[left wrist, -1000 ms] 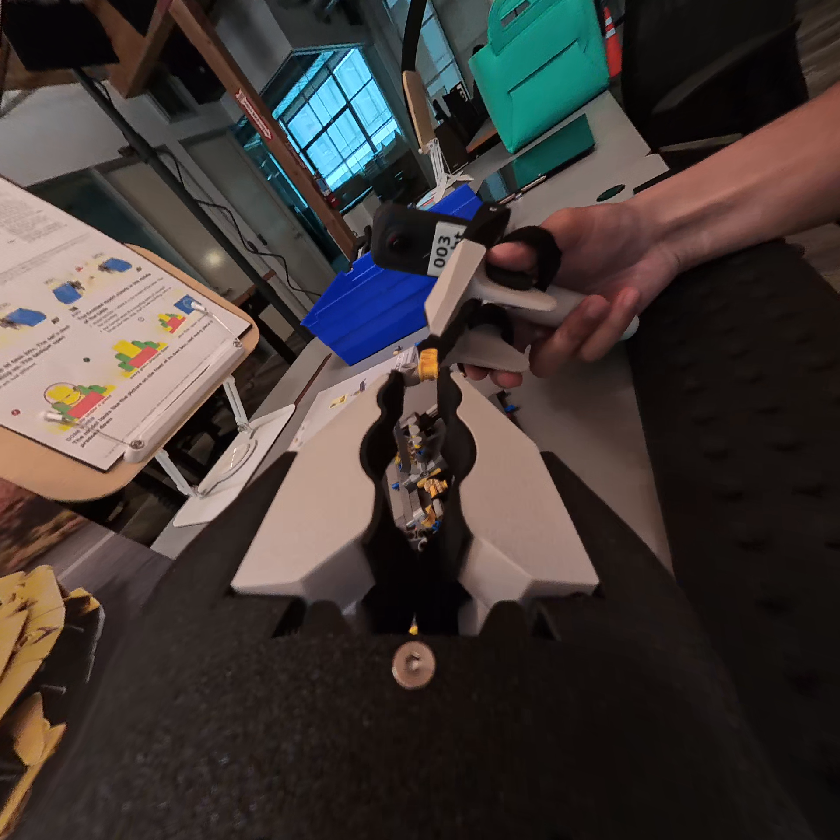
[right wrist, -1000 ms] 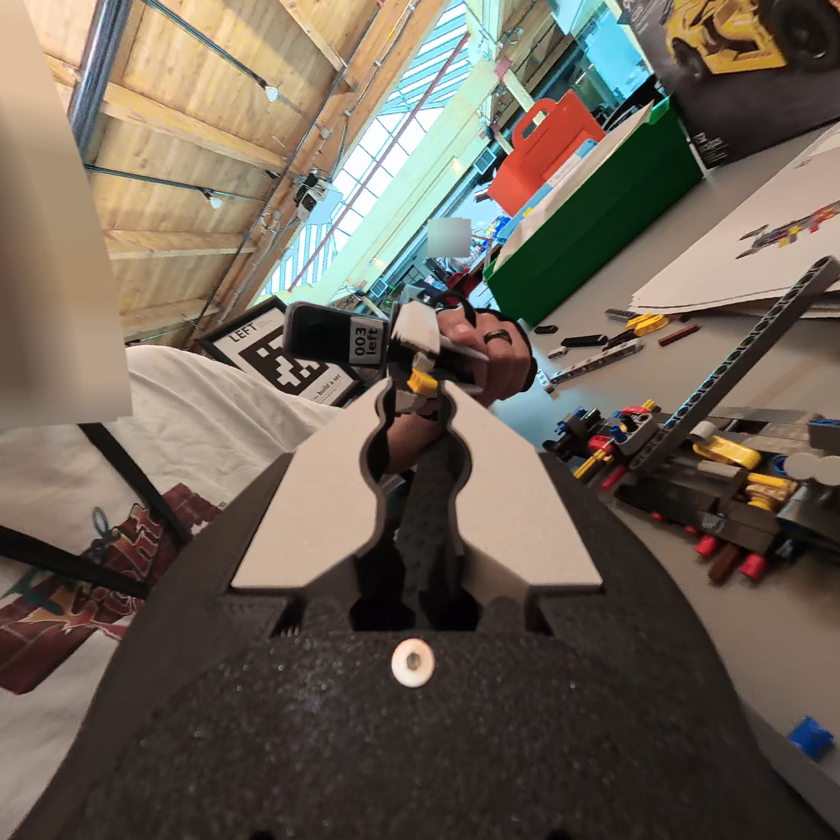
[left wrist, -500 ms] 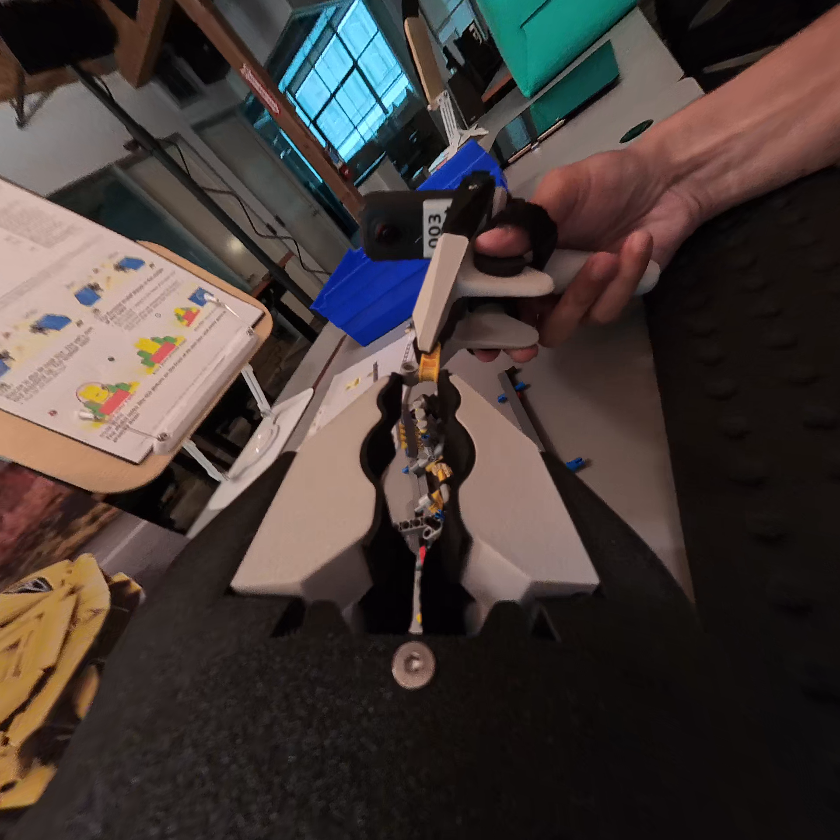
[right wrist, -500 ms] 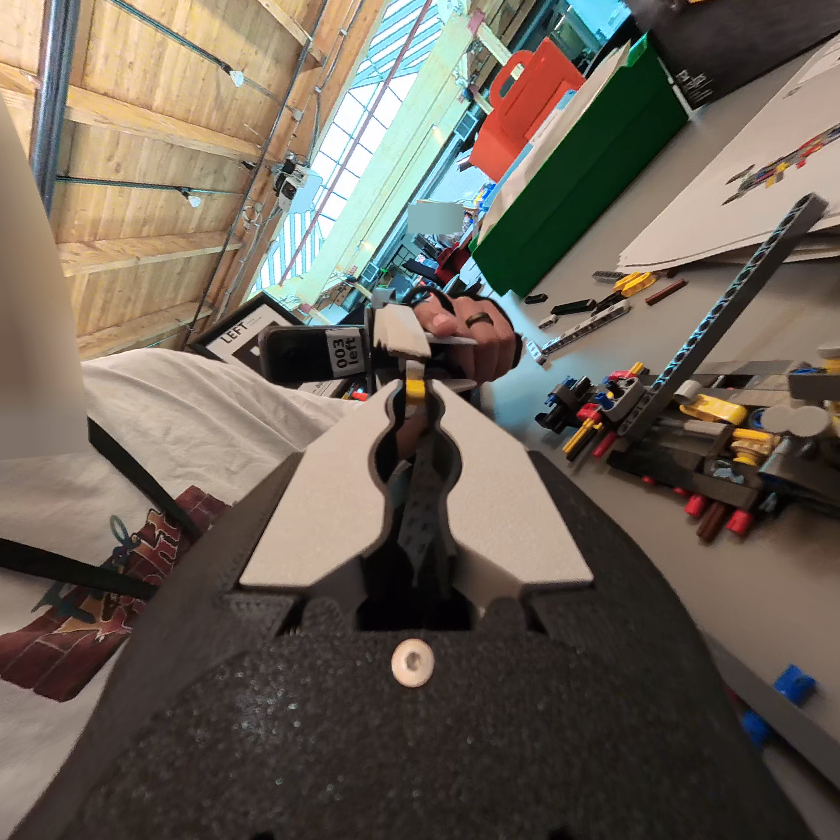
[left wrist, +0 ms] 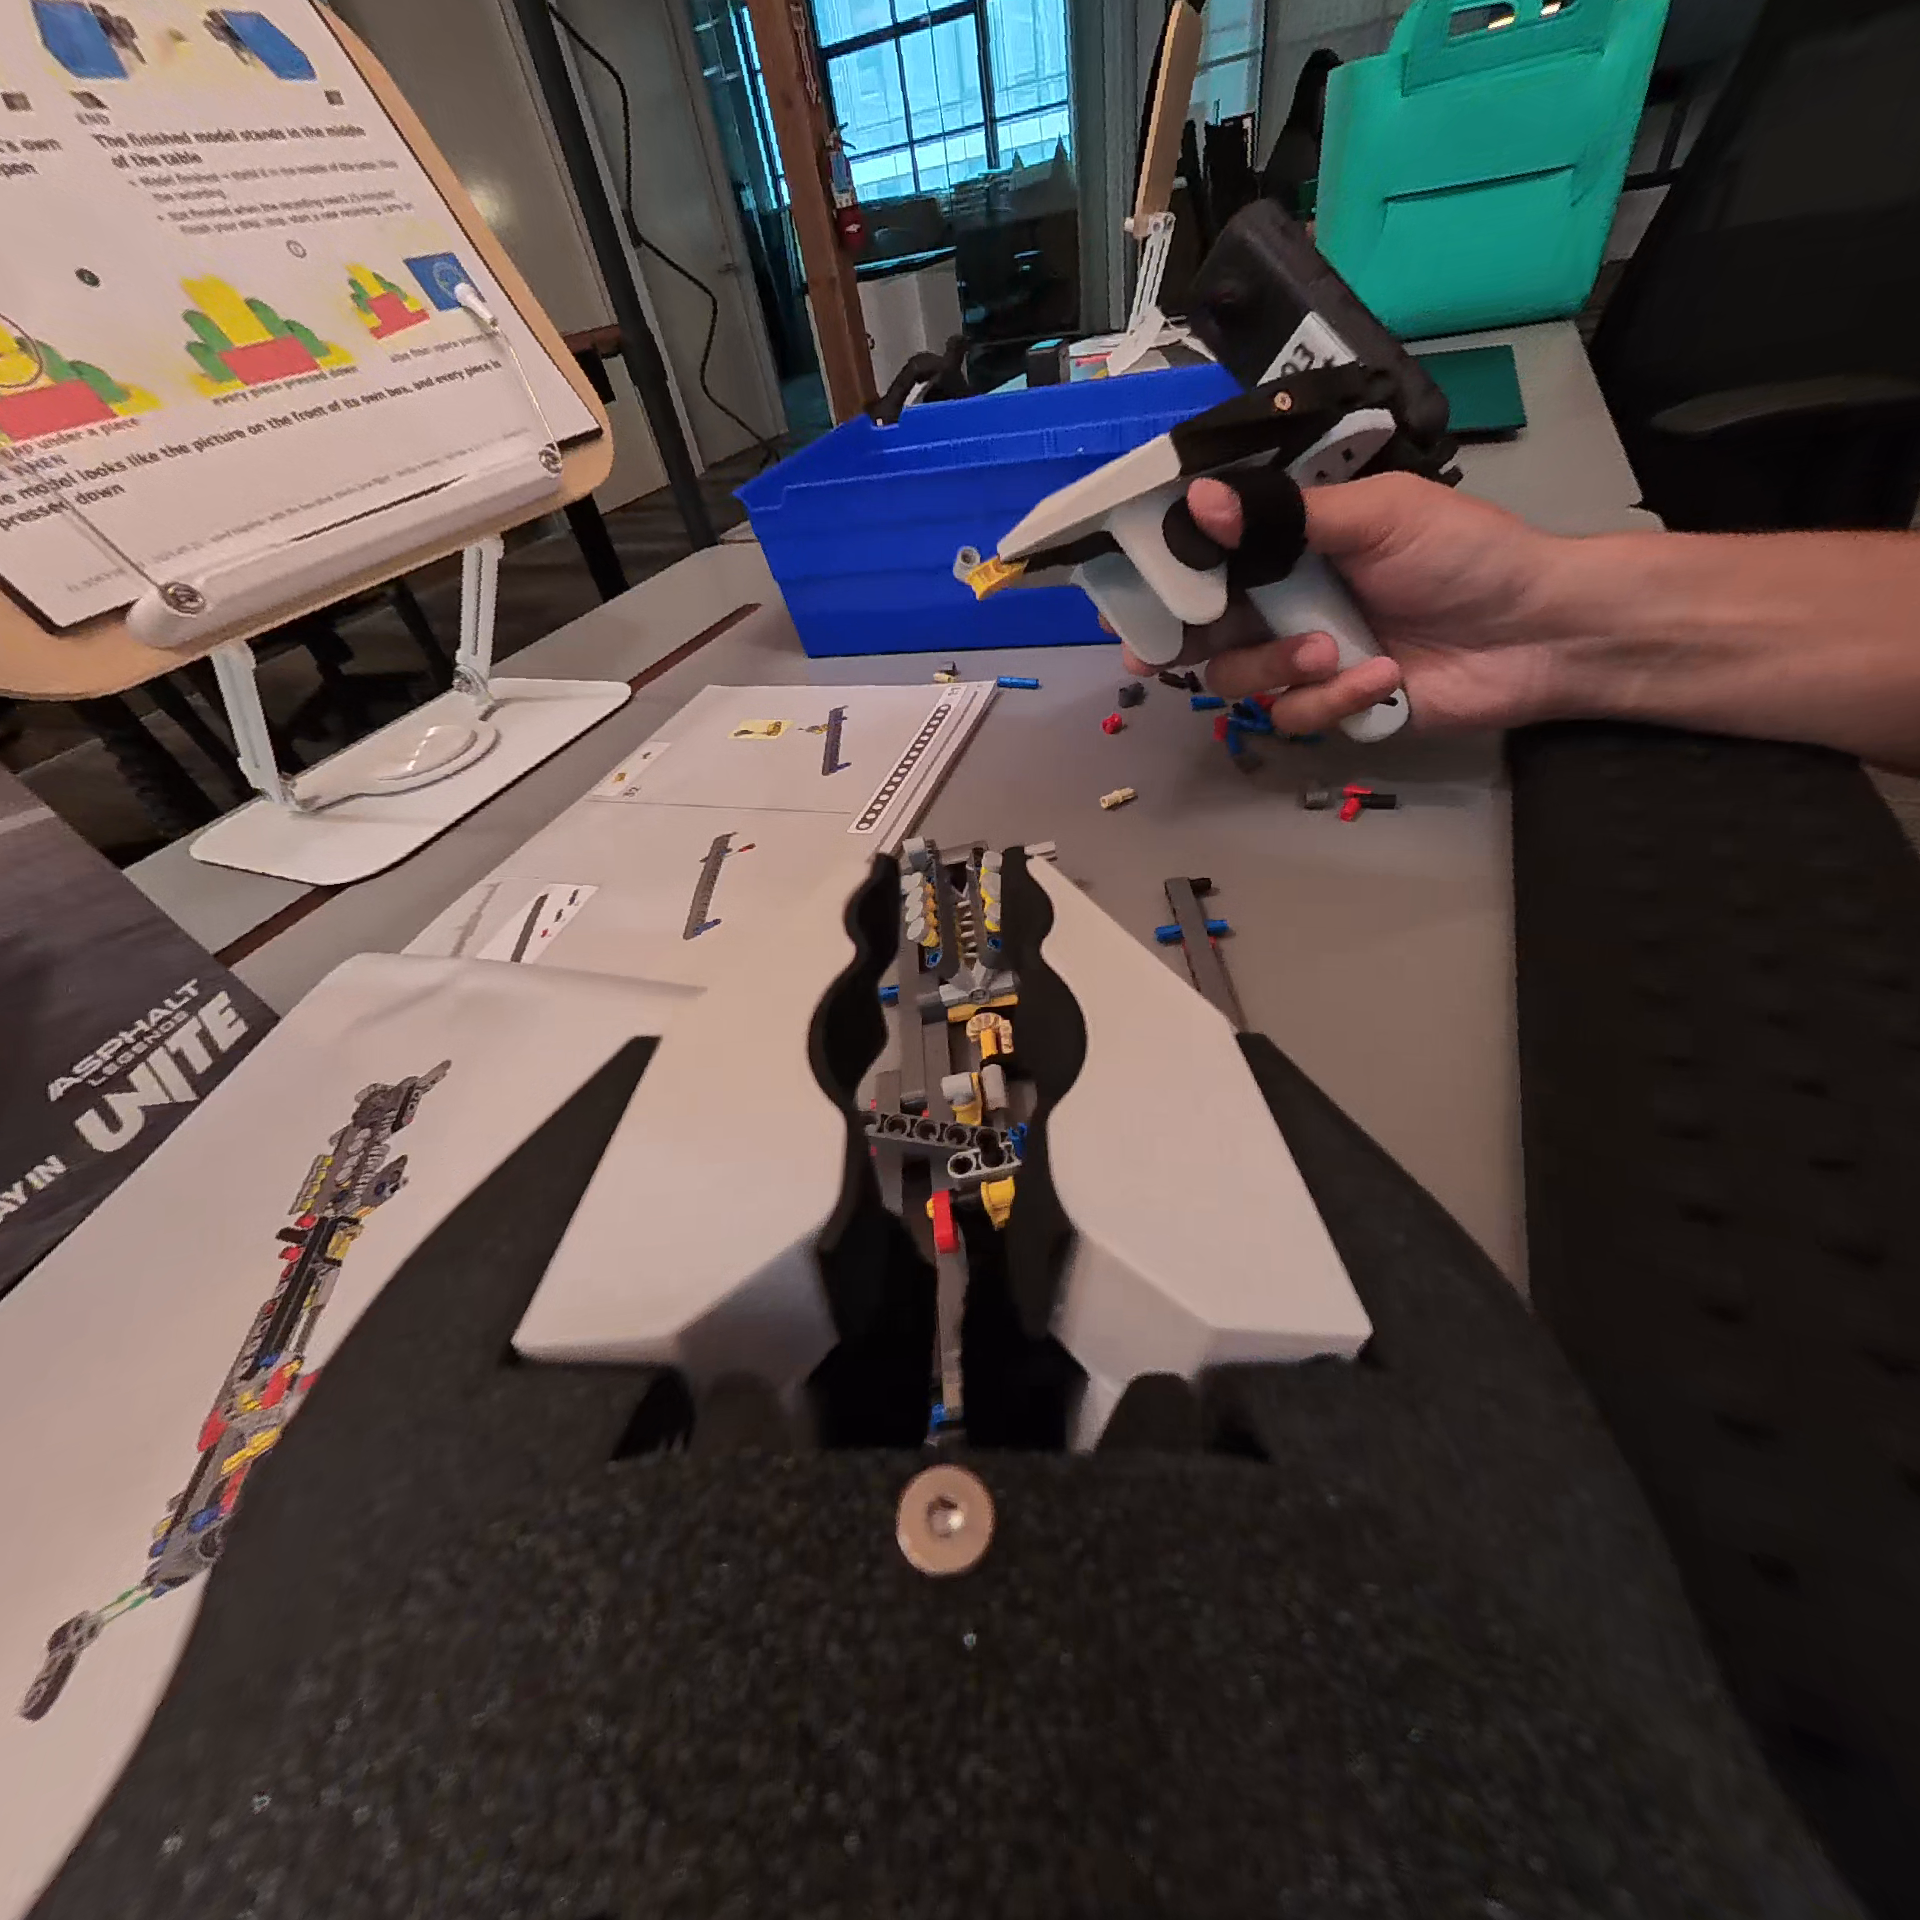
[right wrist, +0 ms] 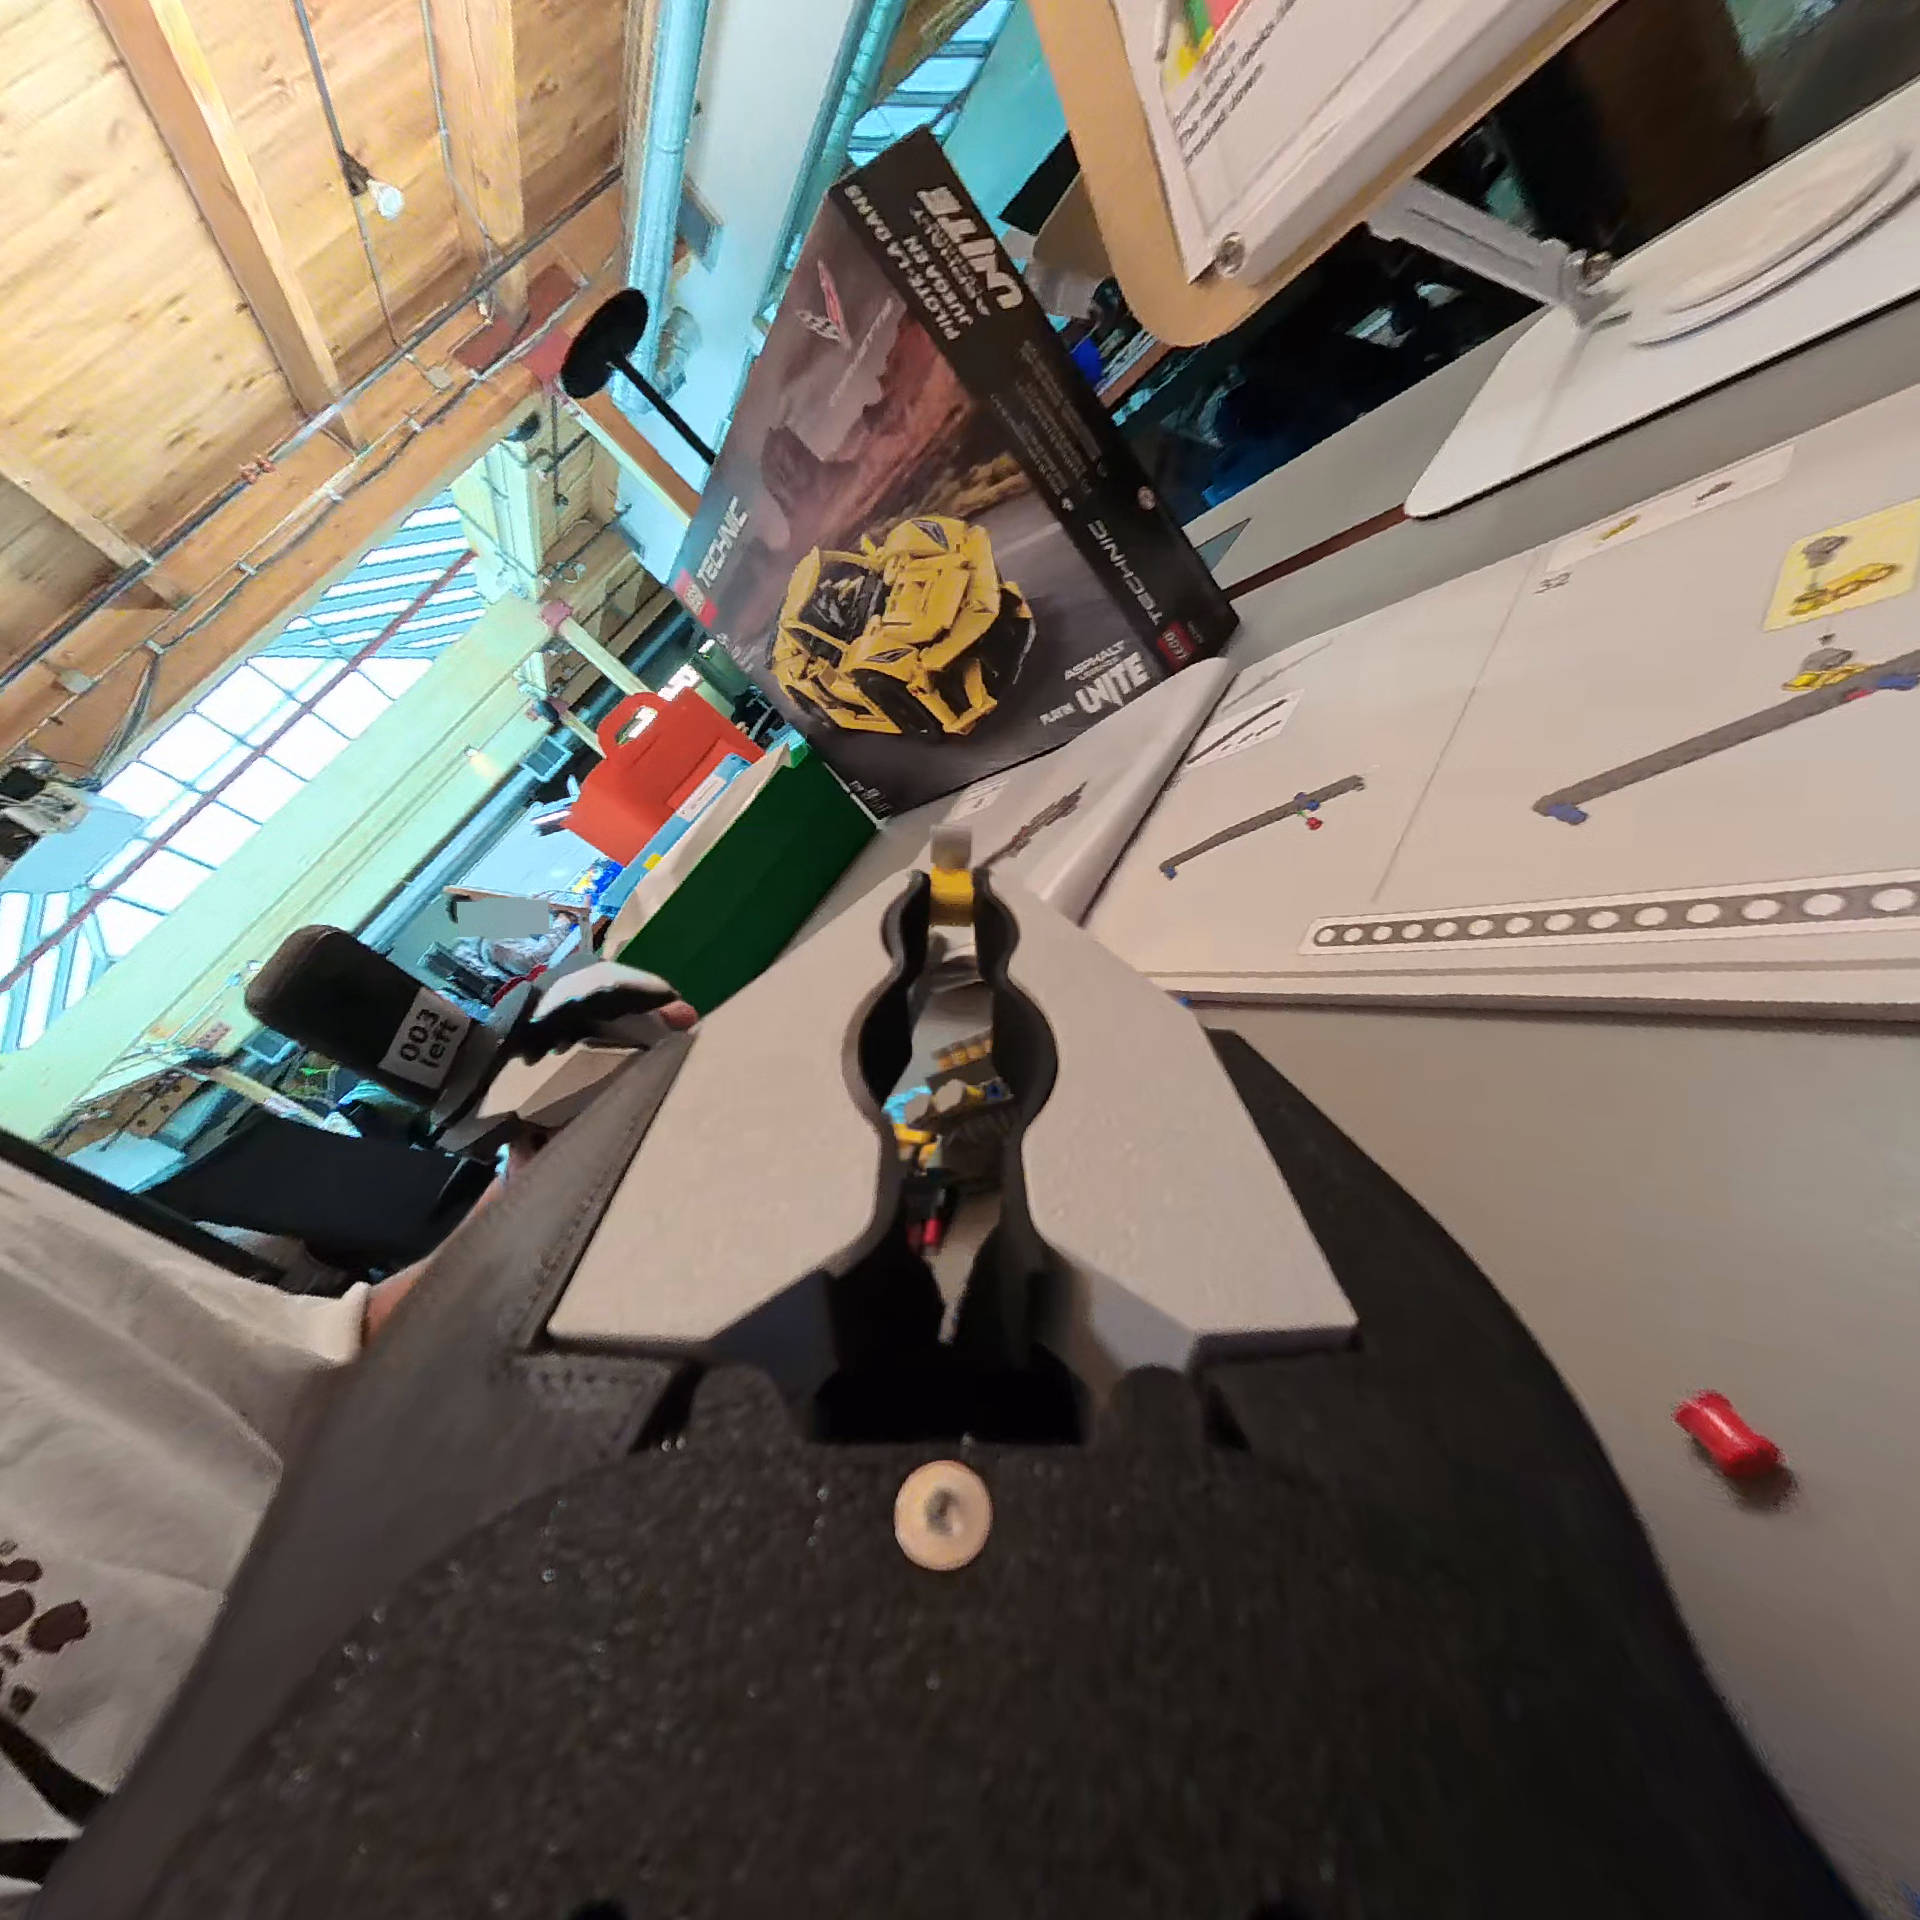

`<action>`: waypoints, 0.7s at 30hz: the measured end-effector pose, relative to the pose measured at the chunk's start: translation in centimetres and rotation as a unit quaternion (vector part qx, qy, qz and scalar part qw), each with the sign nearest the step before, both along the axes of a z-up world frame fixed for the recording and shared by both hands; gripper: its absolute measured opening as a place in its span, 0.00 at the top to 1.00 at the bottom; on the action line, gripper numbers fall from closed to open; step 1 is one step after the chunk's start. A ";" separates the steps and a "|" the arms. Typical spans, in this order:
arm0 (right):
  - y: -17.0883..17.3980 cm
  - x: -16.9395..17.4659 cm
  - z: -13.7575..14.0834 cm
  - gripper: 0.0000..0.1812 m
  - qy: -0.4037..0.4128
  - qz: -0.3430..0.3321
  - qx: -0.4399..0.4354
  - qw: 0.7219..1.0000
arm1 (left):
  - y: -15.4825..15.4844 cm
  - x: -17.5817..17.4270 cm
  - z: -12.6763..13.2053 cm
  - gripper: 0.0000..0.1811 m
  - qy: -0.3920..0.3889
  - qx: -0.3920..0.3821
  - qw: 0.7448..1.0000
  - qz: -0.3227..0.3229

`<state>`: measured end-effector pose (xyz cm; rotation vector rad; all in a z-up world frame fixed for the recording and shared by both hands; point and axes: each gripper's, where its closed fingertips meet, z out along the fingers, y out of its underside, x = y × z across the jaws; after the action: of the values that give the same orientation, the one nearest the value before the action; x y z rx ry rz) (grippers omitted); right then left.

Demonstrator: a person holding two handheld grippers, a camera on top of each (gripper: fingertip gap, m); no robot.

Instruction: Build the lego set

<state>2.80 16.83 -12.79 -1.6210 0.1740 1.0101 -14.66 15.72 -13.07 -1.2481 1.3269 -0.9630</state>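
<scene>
A dark printed box with a yellow car picture (right wrist: 935, 582) stands on the grey desk (left wrist: 1351, 935) left of the long grey partly built lego chassis (left wrist: 951, 1049). The left gripper (left wrist: 951, 883) hovers above the chassis, jaws slightly parted, empty. Right of it, the right gripper (right wrist: 951, 883) has its jaws pinched on a small yellow-and-grey connector piece (right wrist: 949, 883).

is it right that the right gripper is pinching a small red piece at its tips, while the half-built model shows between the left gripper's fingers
Not quite: the piece pinched at the tips of the right gripper is yellow with a grey end, not red, as the right wrist view shows. The half-built model does show between the fingers of the left gripper.
</scene>
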 end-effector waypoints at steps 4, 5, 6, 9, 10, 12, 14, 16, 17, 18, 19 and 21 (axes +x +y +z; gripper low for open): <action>0.2 -0.6 0.0 0.96 0.035 0.031 -0.003 0.999 | 0.0 -0.1 0.1 0.92 -0.006 -0.016 1.000 -0.004; 0.3 -0.6 0.0 0.96 0.038 0.032 -0.003 0.999 | 0.1 -0.1 0.2 0.92 -0.007 -0.023 1.000 -0.004; 0.3 -0.6 0.0 0.96 0.036 0.033 -0.003 0.999 | 0.2 -0.2 0.2 0.92 -0.007 -0.033 0.999 -0.003; 0.0 -1.3 0.2 0.96 0.035 0.052 0.007 0.998 | 0.2 -0.1 0.6 0.91 -0.020 -0.074 0.997 -0.012; -0.1 -1.9 0.4 0.96 0.032 0.064 0.013 0.997 | 0.1 -0.1 0.7 0.91 -0.025 -0.091 0.995 -0.017; -0.5 -3.6 0.8 0.97 0.008 0.093 0.028 0.995 | -0.5 0.3 0.9 0.91 -0.031 -0.125 0.991 -0.034; -0.9 -5.5 1.0 0.97 -0.022 0.122 0.042 0.991 | -1.3 0.8 0.9 0.91 -0.032 -0.159 0.985 -0.053; -1.5 -7.2 1.4 0.97 -0.023 0.156 0.056 0.986 | -1.9 1.4 1.1 0.91 -0.038 -0.183 0.980 -0.065; -1.8 -8.0 1.7 0.97 -0.013 0.175 0.060 0.983 | -2.1 1.7 1.1 0.91 -0.038 -0.194 0.978 -0.068; -2.0 -8.6 1.9 0.97 -0.006 0.190 0.061 0.980 | -2.3 2.1 1.1 0.90 -0.035 -0.206 0.975 -0.070; -2.2 -9.0 2.1 0.97 -0.001 0.198 0.066 0.978 | -2.5 2.4 1.0 0.89 -0.033 -0.217 0.973 -0.071; -2.6 -9.9 2.5 0.97 0.006 0.217 0.077 0.973 | -3.0 3.0 0.7 0.86 -0.023 -0.243 0.967 -0.079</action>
<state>-7.12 14.24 -10.25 -1.5418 -0.2573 1.3300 -11.64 12.72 -12.39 -1.4852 1.2040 -1.4845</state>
